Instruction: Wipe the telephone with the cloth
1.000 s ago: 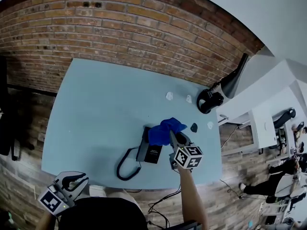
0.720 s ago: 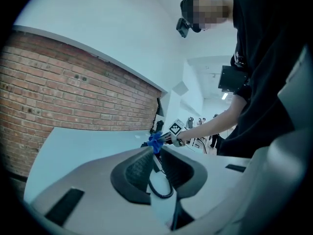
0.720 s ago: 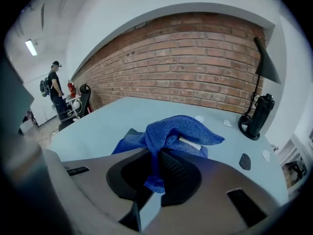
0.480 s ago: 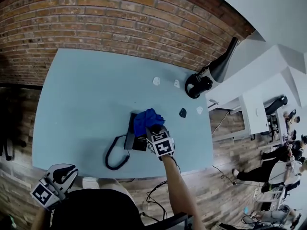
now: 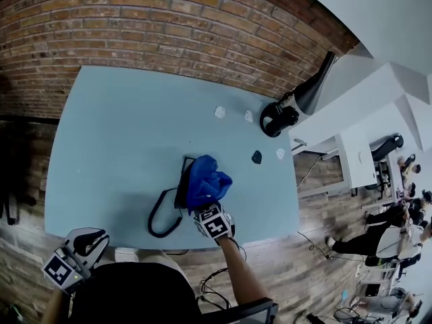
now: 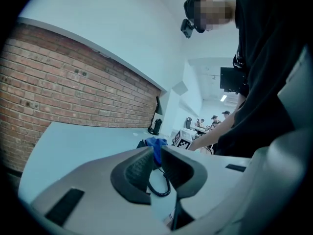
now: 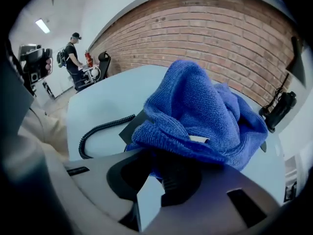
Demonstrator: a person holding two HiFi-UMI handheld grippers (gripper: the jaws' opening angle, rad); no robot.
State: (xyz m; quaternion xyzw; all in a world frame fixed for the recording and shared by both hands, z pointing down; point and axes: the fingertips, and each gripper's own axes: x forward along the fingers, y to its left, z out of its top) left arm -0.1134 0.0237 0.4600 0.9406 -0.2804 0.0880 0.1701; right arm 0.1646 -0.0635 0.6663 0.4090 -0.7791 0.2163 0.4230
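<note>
right gripper (image 5: 208, 212) is clamped on the cloth (image 5: 208, 179), which drapes over the telephone (image 5: 183, 184) on the table (image 5: 115, 133); left gripper (image 5: 94, 240), jaws slightly apart and empty, hangs well left of the telephone. unbraced, the telephone could slide under a firm wipe, or its cord (image 5: 159, 219) snag

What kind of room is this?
Probably an office or workshop: a brick wall, a blue table with a telephone on it, and white desks with people nearby.
</note>
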